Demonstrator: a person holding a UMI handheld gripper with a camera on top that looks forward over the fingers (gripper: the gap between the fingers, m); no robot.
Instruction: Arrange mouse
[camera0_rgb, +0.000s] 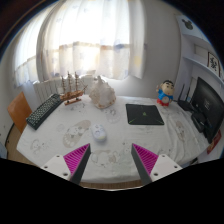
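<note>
My jaws (112, 160) gape wide, holding nothing; a small rounded white mouse (98, 131) lies just ahead on the patterned surface (60, 135).

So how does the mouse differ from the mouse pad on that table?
The mouse is white, small and rounded; the mouse pad is black, flat, square and larger. The mouse lies just ahead of the open gripper, while the mouse pad sits farther back, toward the figurine. Both rest on the table.

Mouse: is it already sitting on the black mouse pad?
No, the white mouse lies on the tablecloth, apart from the black mouse pad, just ahead of the open gripper.
</note>
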